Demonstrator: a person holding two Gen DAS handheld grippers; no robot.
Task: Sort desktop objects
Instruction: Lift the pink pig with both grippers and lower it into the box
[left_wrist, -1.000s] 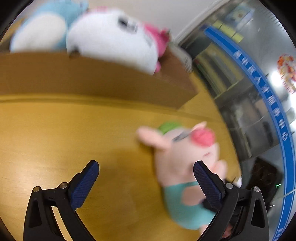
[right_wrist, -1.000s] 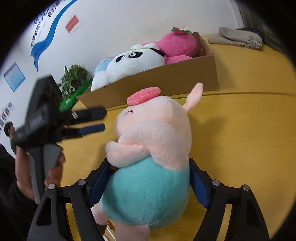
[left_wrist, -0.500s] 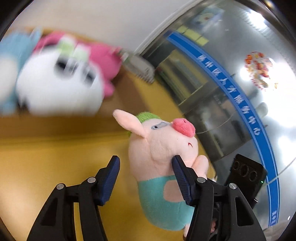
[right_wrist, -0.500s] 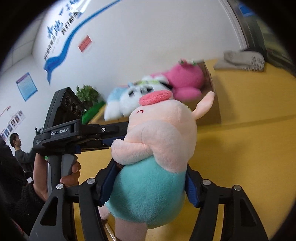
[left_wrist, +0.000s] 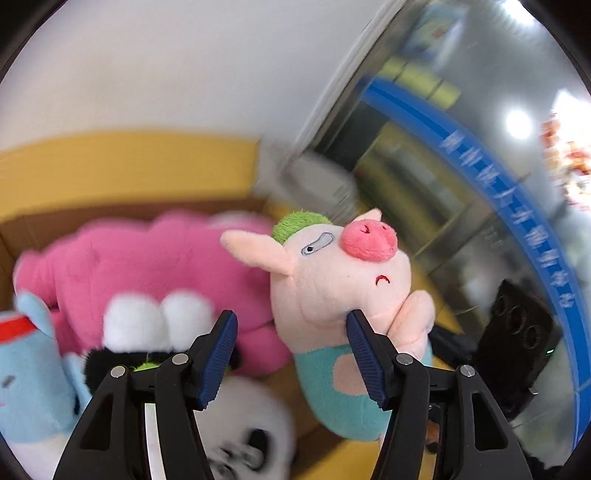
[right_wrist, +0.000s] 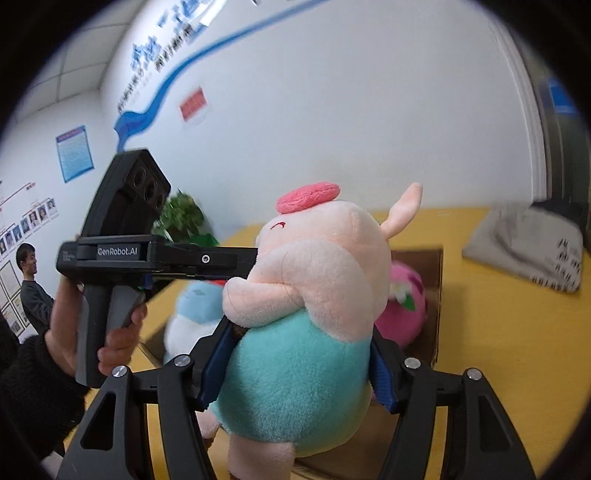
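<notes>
Our right gripper (right_wrist: 295, 369) is clamped on the teal belly of the pig plush (right_wrist: 314, 295), held up over the cardboard box (right_wrist: 436, 295). Our left gripper (left_wrist: 290, 354), jaws opening, has only its right pad at the pig's neck, nothing between. Below in the box: panda plush (left_wrist: 243, 435), blue plush (left_wrist: 29, 369), pink plush (left_wrist: 147, 258), yellow table (right_wrist: 517, 350) beyond.

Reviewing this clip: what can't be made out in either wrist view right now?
- Left wrist: panda toy blurred, partly behind the left gripper.
- Left wrist: cardboard box near wall cut off below.
- Right wrist: pig plush hides the box's middle and the right gripper pads' contact.
- Right wrist: wall lettering too small.
</notes>
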